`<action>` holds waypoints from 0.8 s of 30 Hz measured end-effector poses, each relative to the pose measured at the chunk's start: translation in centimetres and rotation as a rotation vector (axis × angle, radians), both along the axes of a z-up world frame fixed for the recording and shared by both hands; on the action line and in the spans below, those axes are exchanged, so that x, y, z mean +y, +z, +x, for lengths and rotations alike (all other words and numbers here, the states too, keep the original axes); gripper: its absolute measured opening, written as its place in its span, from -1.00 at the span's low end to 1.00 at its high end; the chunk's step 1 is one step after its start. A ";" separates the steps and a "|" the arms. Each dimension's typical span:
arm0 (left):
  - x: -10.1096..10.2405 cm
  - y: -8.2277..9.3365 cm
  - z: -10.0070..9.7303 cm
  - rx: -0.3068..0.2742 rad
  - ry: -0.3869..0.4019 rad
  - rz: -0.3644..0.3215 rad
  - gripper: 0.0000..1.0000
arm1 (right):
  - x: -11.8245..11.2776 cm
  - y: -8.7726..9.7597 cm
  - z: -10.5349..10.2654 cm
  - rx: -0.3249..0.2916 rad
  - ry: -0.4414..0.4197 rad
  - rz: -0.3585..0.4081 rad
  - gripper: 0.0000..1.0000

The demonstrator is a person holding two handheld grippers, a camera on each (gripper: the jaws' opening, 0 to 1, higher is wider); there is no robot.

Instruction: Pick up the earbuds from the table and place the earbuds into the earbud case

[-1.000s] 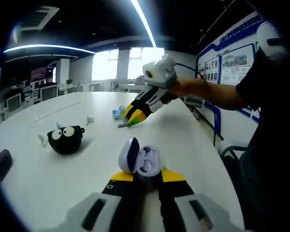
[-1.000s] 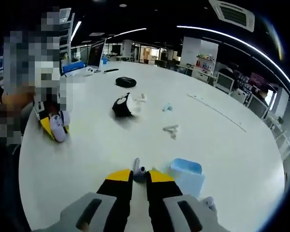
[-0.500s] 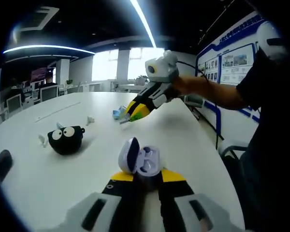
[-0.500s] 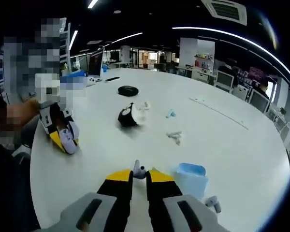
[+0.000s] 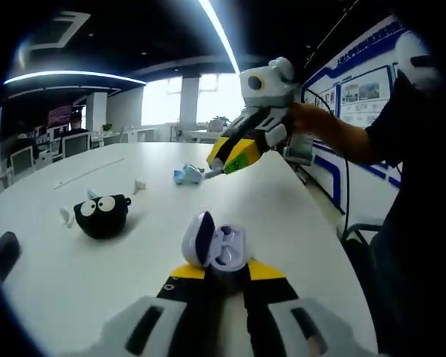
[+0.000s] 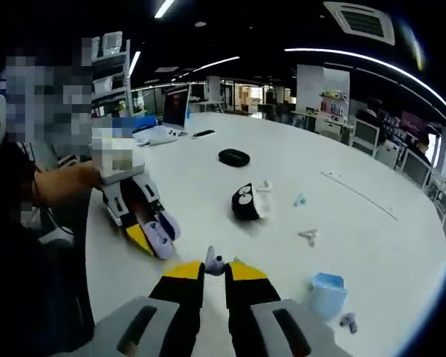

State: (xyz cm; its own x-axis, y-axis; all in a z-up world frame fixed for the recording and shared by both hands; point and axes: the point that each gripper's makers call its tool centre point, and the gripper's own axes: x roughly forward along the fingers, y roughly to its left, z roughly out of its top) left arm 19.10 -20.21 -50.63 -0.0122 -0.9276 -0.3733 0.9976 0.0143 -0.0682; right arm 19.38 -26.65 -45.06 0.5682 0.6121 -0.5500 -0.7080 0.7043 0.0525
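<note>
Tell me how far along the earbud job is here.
Done: right gripper is shut on an earbud lifted off the table. In hand: left gripper holds the open earbud case. Left: seating it; other earbuds lie on the table.

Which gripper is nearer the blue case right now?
Right. The right gripper, shut on an earbud, hangs above the table just beside the blue case. The left gripper holds the open earbud case well short of it.

A white table (image 5: 282, 216) holds a black googly-eyed pouch (image 5: 102, 214), a light blue box (image 6: 326, 294) and a black oval disc (image 6: 233, 157).
</note>
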 end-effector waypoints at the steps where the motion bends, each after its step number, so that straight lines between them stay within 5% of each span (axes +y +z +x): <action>1: 0.0 0.0 0.0 -0.001 0.000 0.000 -0.63 | 0.4 0.2 -0.2 0.000 0.009 0.001 -0.78; 24: 0.0 0.0 0.1 -0.026 0.003 -0.004 -0.63 | 7.3 -1.0 -1.7 0.083 0.155 -0.057 -0.78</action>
